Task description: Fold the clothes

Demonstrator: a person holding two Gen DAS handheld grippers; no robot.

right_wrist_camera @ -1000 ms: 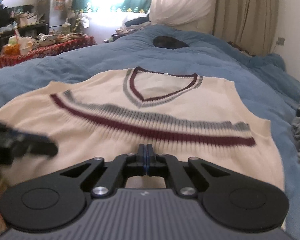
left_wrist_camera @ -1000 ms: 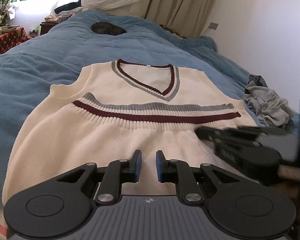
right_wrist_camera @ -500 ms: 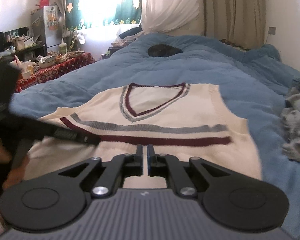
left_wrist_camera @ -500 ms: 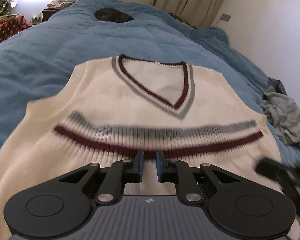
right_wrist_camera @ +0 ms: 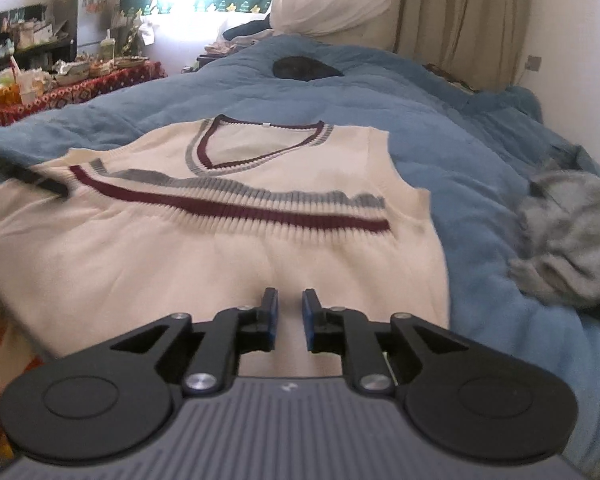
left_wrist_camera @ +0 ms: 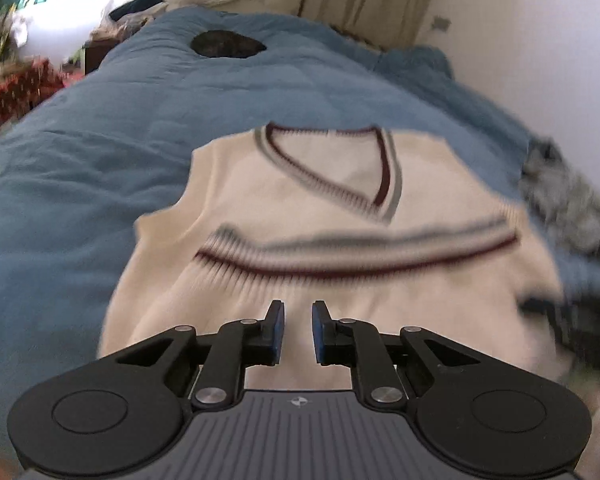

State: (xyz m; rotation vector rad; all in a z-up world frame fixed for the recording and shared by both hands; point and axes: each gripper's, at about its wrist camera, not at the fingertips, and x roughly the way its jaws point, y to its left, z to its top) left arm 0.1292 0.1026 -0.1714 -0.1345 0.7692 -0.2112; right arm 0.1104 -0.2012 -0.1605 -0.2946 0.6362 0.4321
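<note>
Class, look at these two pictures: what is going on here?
A person is folding clothes on a bed with a gripper in each hand. A cream vest lies on the blue cover, its bottom part already folded up. The left gripper and right gripper hover over it, both slightly open and empty; the right one's jaws have just been opening. A grey garment lies beside it.

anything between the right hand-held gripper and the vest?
Nothing visible. The right hand-held gripper, jaws apart and empty, sits just over the cream knit vest with maroon and grey stripes.

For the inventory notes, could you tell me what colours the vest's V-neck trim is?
Maroon and grey stripes on the cream vest, clearest from the right wrist.
</note>
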